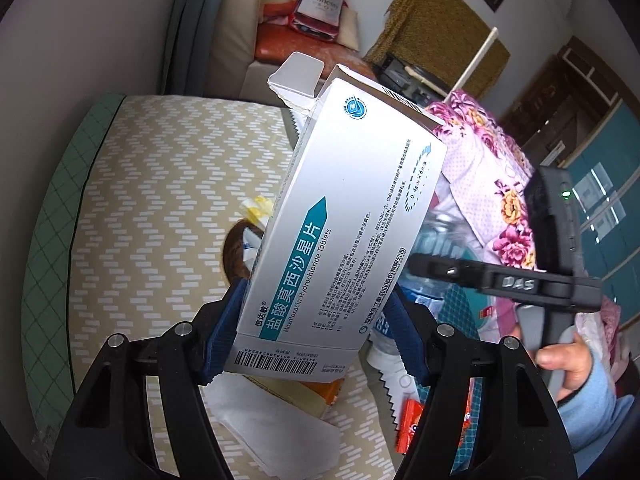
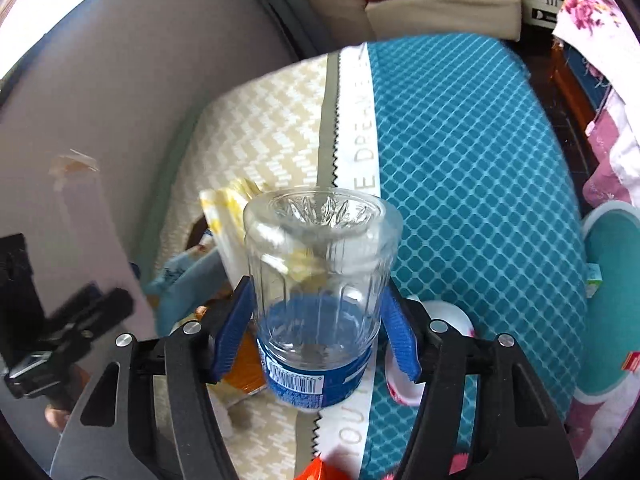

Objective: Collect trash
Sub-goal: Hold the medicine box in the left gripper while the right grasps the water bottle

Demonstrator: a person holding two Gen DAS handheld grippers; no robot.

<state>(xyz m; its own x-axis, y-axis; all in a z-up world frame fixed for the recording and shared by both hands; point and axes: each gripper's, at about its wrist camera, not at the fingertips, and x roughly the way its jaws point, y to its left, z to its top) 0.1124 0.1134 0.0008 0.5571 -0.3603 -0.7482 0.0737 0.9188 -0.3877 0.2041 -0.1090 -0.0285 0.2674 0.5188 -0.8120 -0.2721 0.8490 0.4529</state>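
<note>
Pinching a glossy white carton (image 1: 340, 216) between ribbed blue pads, the left gripper (image 1: 312, 336) holds it above the bed; the right gripper (image 2: 316, 336) stands around a ridged clear bottle (image 2: 320, 280), its left pad touching.

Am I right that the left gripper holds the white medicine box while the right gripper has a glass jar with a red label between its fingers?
Nearly: the label is blue. The right wrist view shows the clear bottle between the right gripper fingers; the left gripper does hold the medicine box.
</note>
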